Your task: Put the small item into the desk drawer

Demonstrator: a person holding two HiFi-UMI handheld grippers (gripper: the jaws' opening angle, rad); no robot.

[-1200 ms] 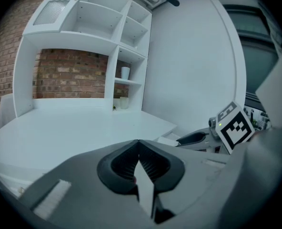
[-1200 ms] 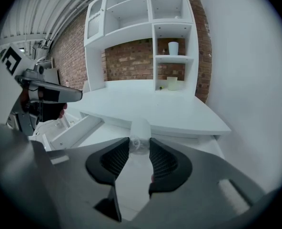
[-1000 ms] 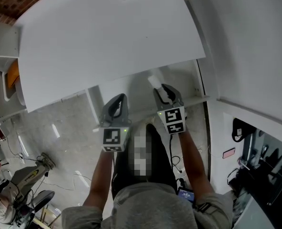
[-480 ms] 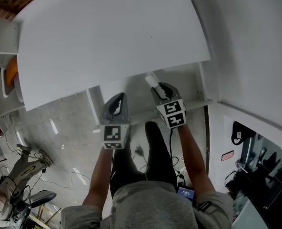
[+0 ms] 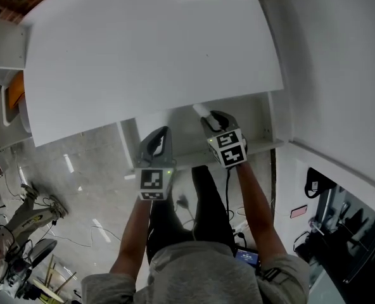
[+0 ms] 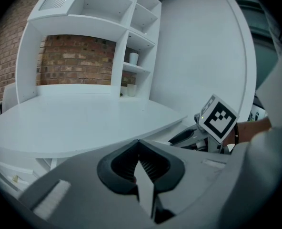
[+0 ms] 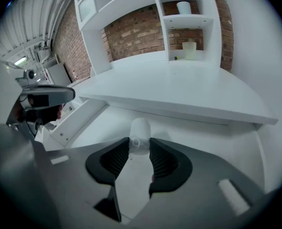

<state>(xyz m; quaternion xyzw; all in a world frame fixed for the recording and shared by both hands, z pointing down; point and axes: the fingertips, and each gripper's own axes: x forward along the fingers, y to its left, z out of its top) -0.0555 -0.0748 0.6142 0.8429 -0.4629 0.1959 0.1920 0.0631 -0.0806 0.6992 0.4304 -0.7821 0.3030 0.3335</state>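
**Clearances.** The white, curved-front counter [image 5: 143, 56] overhangs the rear of the open white desk drawer [image 5: 247, 116]. The drawer's right side runs close along a white side panel [image 5: 333, 62]. Its left side wall [image 7: 79, 118] shows two screw heads. The drawer floor is bare white from the right claw [image 7: 140, 144] across to the right side wall. To the left of the drawer there is open grey glossy floor [image 5: 80, 170]. At the counter's rear edge stands a white shelf unit [image 7: 179, 13] against a red brick wall [image 7: 131, 37].

**Task item.** The small white, translucent, round-topped cylindrical item [image 7: 140, 130] is clamped between the ribbed black pads of the right claw. Its rounded end projects past the claw tips. It hangs over the drawer's interior, just in front of the counter's front edge and towards the drawer's left half.

**Left claw.** The left claw [image 6: 139, 147] is closed, tips together, with nothing between them. It sits near the drawer's left front corner, beside the right claw.

**Markings.** Each claw carries a cube with black-and-white square patterns [image 5: 228, 149].
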